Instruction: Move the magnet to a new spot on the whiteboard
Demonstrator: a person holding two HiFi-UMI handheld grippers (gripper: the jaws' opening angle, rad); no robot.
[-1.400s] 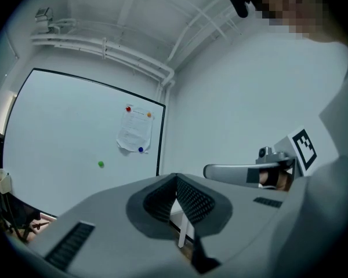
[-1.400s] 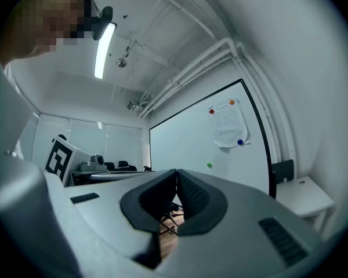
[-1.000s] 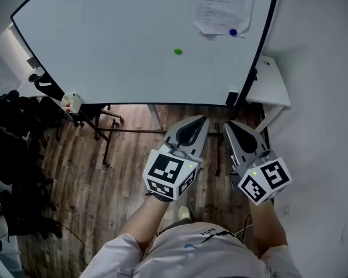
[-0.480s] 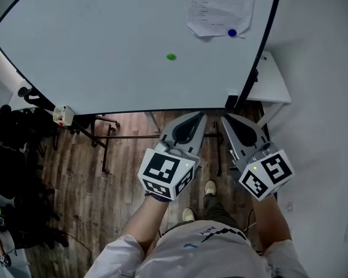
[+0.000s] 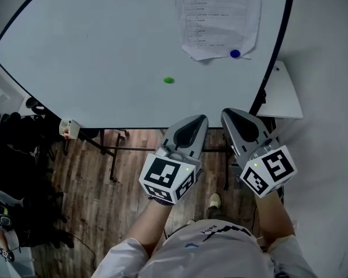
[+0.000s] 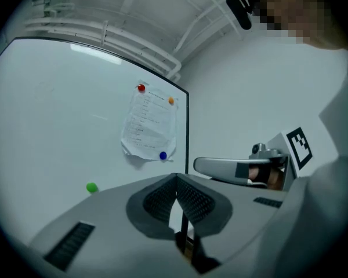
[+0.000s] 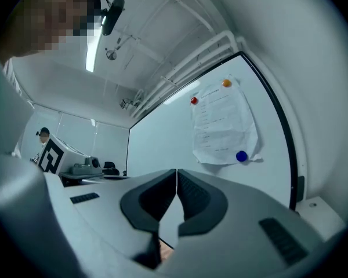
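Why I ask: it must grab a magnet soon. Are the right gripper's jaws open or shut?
Shut. The right gripper shows its jaw tips meeting in its own view, nothing between them.

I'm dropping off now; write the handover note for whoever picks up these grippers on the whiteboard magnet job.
Left gripper: shut, empty, short of the whiteboard.
Right gripper: shut, empty, beside it.
Green magnet: alone on bare board, ahead and left of both grippers.
Blue magnet pins the paper sheet.
Done: nothing; no magnet touched.
To do: open, grip a magnet, likely the green one, set it elsewhere on the board.
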